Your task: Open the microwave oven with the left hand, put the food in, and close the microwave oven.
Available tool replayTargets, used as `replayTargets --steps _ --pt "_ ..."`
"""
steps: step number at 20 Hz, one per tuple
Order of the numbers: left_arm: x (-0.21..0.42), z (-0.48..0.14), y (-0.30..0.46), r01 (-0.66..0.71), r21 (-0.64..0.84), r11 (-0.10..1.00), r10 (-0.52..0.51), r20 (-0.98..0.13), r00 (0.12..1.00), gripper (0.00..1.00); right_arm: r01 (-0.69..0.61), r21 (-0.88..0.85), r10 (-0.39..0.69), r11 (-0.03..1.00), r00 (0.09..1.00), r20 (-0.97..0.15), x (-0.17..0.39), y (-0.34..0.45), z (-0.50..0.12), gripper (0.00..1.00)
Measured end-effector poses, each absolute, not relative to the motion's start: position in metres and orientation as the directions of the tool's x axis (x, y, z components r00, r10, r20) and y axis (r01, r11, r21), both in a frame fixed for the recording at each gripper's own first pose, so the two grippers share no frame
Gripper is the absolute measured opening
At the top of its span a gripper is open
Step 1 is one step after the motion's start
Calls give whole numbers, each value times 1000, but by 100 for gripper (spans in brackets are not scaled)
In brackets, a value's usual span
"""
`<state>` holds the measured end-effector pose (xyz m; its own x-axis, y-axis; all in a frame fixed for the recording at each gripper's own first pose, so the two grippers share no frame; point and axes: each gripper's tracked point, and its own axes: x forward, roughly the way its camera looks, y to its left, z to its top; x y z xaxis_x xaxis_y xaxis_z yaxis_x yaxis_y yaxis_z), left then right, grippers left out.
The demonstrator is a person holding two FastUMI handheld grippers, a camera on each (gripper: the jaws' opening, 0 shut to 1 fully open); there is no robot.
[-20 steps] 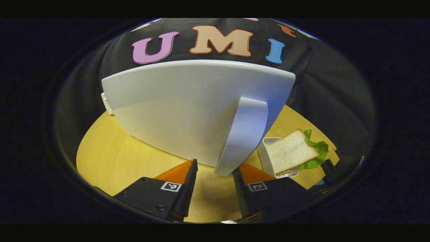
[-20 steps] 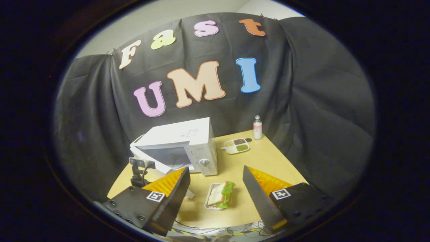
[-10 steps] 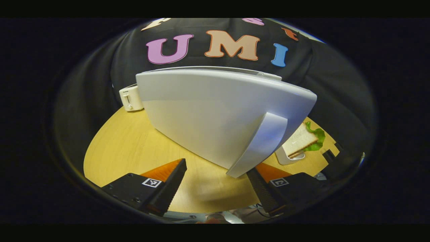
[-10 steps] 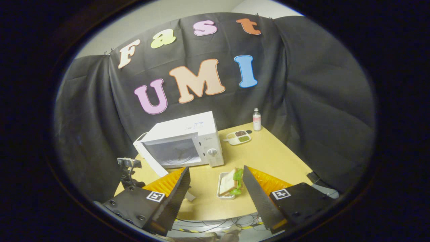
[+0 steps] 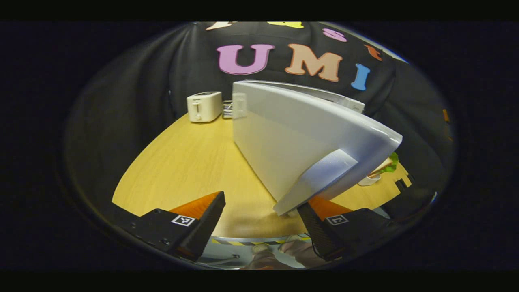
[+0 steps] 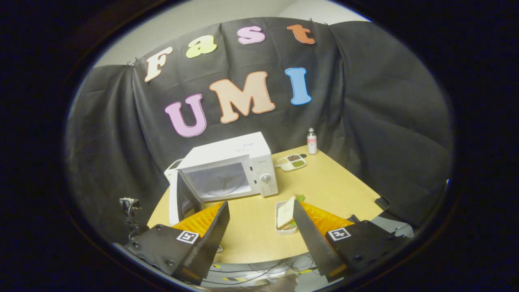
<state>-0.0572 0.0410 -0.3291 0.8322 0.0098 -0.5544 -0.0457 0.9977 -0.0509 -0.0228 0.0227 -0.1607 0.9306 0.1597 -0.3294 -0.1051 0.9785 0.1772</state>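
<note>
Left gripper view: listing items left to right.
Left gripper (image 5: 259,211): fingers spread wide, clamped on nothing, hovered past the table's near edge.
Toaster (image 5: 204,106): white, stood at the far side of the wooden table (image 5: 178,162), well apart from the door.
Microwave door (image 5: 292,142): swung open, seen from its outer face; its handle (image 5: 314,180) ended just above the right finger, contact could not be told.
Sandwich (image 5: 385,165): bread and lettuce peeked out past the door's right edge, sat in a white tray (image 5: 368,181).

Right gripper view: same order.
Left gripper body (image 6: 129,205): seen small at the table's left edge, near the open door.
Door (image 6: 178,200): stood out toward the camera from the left side of the microwave oven (image 6: 227,170).
Cavity (image 6: 215,184): open, turntable visible inside.
Right gripper (image 6: 261,221): fingers apart, nothing between them pressed.
Sandwich (image 6: 286,211): in its tray (image 6: 279,227) on the table in front of the oven, just beside the right finger.
Divided dish (image 6: 292,162): to the right of the oven.
Small bottle (image 6: 311,142): upright behind the dish, near the table's far corner.
</note>
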Motion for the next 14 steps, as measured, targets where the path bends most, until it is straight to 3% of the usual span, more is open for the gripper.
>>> replayTargets --steps 1,4,5,6,14 --pt "-64 -329 56 -70 -54 996 28 -556 830 100 -112 178 167 978 927 -335 -25 29 -164 99" --pt "-77 -325 94 -131 -64 989 74 -552 830 100 -129 185 188 974 918 -349 -27 48 -172 99" --pt "-82 -325 105 -145 -78 986 79 -553 829 100 -137 191 198 972 916 -349 -28 56 -172 92" --pt "-84 -324 114 -157 -100 982 76 -555 829 99 -145 195 207 970 914 -349 -28 63 -173 99" --pt "-101 -320 156 -197 -153 968 78 -568 820 99 -182 175 235 968 903 -360 -24 91 -178 99"
